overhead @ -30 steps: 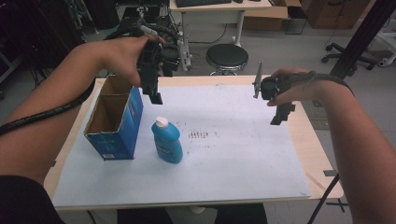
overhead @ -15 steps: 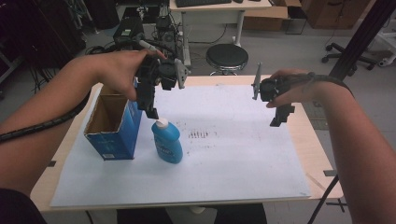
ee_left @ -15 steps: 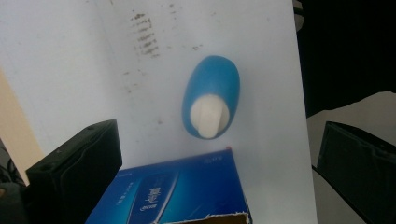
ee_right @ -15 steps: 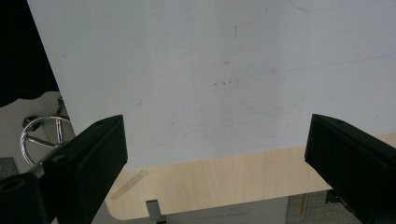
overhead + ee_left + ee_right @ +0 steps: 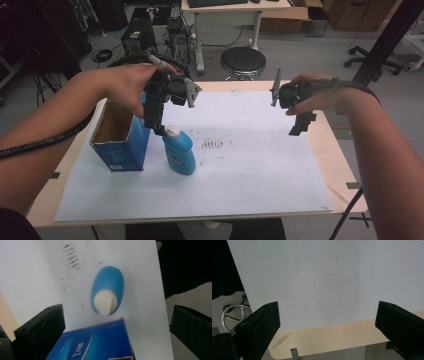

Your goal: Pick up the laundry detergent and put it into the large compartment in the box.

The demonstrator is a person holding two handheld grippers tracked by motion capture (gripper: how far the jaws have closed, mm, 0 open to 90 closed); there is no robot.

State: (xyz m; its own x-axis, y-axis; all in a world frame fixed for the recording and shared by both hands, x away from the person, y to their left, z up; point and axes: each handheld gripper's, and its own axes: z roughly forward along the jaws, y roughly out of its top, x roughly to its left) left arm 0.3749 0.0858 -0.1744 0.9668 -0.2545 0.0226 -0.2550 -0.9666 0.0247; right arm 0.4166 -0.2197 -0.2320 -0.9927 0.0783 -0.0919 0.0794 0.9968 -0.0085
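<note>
Plastic, smooth and rounded: the blue bottle (image 5: pixel 179 151) stands upright on the white sheet (image 5: pixel 240 185) near the table's left side, white cap (image 5: pixel 172 132) on top, just beside the open blue carton (image 5: pixel 120 137) though I cannot tell whether they touch. Judging by its look, it is light to moderate in weight, stiff enough to bear a firm squeeze, but slick and curved, so a grip on the broad belly could slide. The narrower shoulder just under the cap seems the safer place to take hold, with the jaws closing across the flatter faces.

Directly above it, the left gripper (image 5: pixel 159 122) hangs with its tips close to the cap; in the left gripper view the bottle (image 5: pixel 107 290) sits between the two black jaws, which stand wide apart and hold nothing. The carton's edge (image 5: pixel 97 342) crowds the lower part of that view, so a descent risks clipping it.

Farther across, the right gripper (image 5: pixel 299 125) hovers over the sheet near the table's right edge (image 5: pixel 340 165), jaws likewise spread and empty, well apart from the bottle.
</note>
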